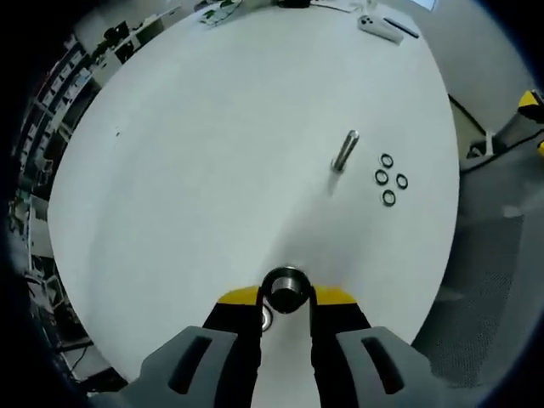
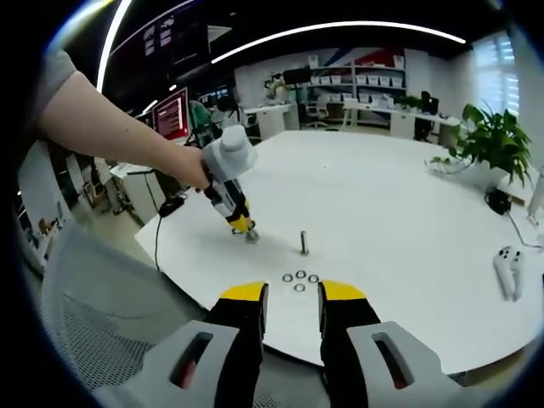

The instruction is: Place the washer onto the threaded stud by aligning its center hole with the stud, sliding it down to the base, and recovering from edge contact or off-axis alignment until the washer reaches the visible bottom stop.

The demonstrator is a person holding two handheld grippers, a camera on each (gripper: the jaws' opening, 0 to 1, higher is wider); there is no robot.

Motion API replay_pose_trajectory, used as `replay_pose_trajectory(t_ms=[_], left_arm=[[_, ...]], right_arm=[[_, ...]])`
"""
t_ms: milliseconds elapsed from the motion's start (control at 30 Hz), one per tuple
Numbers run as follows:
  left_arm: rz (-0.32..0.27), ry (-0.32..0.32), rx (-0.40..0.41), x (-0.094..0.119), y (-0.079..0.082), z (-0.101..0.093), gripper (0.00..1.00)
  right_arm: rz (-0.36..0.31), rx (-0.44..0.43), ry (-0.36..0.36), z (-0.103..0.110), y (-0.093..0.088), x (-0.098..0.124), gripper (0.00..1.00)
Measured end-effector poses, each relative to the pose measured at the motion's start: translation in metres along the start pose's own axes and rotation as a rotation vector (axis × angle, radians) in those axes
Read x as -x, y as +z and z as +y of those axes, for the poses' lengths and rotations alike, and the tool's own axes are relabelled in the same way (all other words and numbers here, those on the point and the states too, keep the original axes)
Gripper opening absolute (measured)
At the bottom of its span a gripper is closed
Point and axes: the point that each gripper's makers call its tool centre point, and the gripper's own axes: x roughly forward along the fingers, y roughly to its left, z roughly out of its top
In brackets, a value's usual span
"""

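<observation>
Metal washer (image 1: pixel 284 289) between closed left claw (image 1: pixel 286 299) tips.

White round table (image 2: pixel 408 212); potted plant (image 2: pixel 490 140), white controller (image 2: pixel 510 270) on it; mesh chair (image 2: pixel 93 340) nearby.

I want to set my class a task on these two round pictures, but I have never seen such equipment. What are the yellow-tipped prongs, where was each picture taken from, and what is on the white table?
No robot here: a person holds a two-jaw gripper in each hand, and a fisheye camera rides on each, looking along its jaws.

The left gripper view looks down on the white table. The left gripper is closed on a small metal ring, apparently a nut or thick washer. Further off a threaded stud stands upright, with four washers lying beside it.

The right gripper view looks across the table from its edge. The right gripper has a gap between its jaws and holds nothing. It also shows the person's hand bringing the left gripper down to the table near the stud.
</observation>
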Motion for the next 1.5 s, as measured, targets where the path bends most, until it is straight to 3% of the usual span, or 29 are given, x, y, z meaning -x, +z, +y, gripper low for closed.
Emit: replay_pose_trajectory(t_ms=[567, 933, 1233, 1500], left_arm=[[0.057, 0.019, -0.049, -0.022, -0.006, -0.004, 0.19], [0.040, 0.002, -0.034, -0.023, -0.005, -0.005, 0.20], [-0.013, 0.015, -0.011, -0.016, 0.001, -0.002, 0.22], [-0.007, 0.024, -0.021, -0.013, -0.017, 0.007, 0.25]], right_arm=[[0.003, -0.004, -0.012, -0.001, -0.001, 0.000, 0.26], [0.004, -0.005, -0.010, -0.001, -0.001, 0.000, 0.26], [0.003, -0.003, -0.007, -0.001, -0.001, 0.000, 0.25], [0.005, 0.000, -0.006, -0.001, -0.001, 0.000, 0.25]])
